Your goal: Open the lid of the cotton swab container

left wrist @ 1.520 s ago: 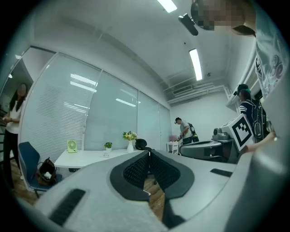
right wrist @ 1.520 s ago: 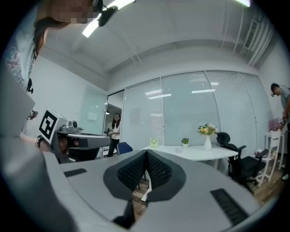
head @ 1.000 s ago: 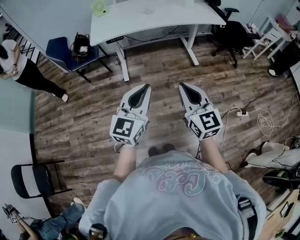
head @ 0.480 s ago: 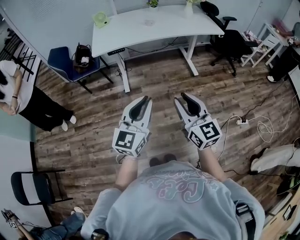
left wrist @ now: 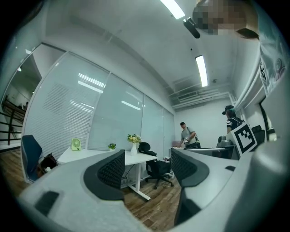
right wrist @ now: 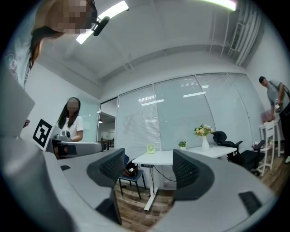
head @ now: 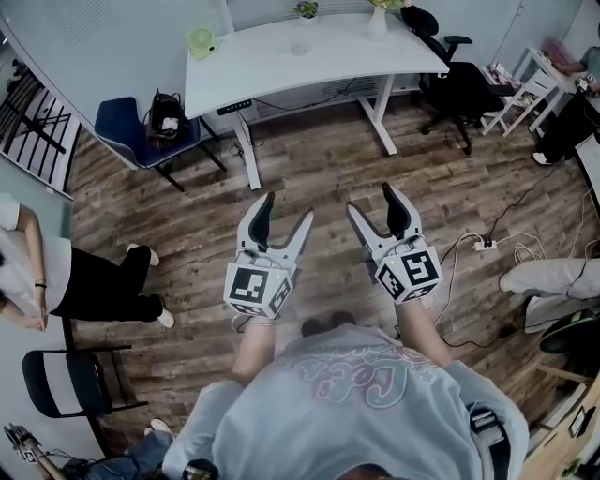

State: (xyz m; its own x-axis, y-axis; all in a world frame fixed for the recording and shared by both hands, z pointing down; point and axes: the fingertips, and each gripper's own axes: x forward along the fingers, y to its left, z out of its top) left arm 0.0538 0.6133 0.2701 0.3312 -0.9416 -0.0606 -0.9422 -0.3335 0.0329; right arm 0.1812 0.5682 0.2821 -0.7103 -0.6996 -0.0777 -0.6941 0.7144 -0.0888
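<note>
I cannot pick out the cotton swab container with any certainty; the nearest candidate is a small pale thing lying near the middle of the white table, too small for me to tell what it is. That table stands well away from me across the wooden floor, and it also carries a green fan at its left end, a little plant and a vase of flowers along its far edge. A blue chair with a dark bag on it sits just left of the table, and a black office chair sits at its right end. Closer in, I hold both tools side by side in front of my chest, pointing toward the table. The left gripper has its jaws opening, already wide apart, with only the room showing between them. The right gripper is the same, its jaws spreading and pinching nothing. A person stands at the far left.
</note>
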